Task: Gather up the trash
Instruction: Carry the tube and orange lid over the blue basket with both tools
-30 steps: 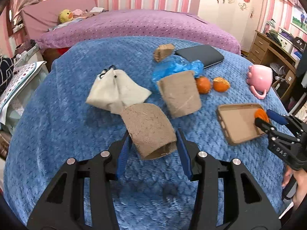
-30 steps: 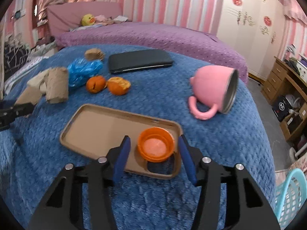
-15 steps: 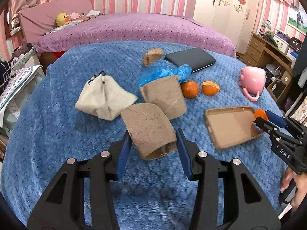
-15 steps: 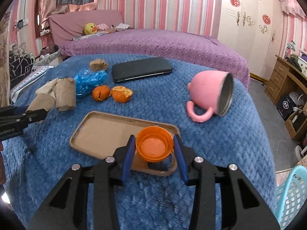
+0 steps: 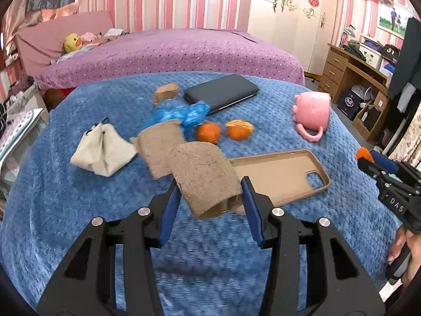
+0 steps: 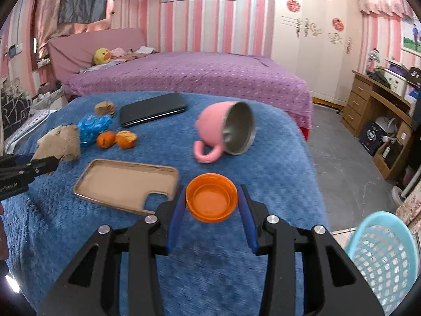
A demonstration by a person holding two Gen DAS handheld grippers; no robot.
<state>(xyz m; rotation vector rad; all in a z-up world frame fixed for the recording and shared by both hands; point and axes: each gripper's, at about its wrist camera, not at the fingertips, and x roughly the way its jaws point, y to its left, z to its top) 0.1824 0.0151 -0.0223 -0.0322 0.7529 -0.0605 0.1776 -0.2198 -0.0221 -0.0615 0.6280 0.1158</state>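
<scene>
While clamped, cap (image 6: 211, 200) btwn right hand-held gripper (image 6: 211, 206)

A: Where have we got room on the blue blanket (image 6: 263, 137)? The near strip under us looks bare, and so does the right side past the phone case (image 6: 126, 181).

B: Yep. The far left is packed though: cloth pouch (image 5: 102, 150), flattened cardboard tube (image 5: 160, 147), blue plastic wrap (image 5: 181, 114), two orange peels (image 5: 223, 131) all close together.

A: And the tipped pink mug (image 6: 223, 134) sits far right, the phone (image 6: 152, 109) behind. The floor beside the light-blue basket (image 6: 384, 260) is open.
</scene>
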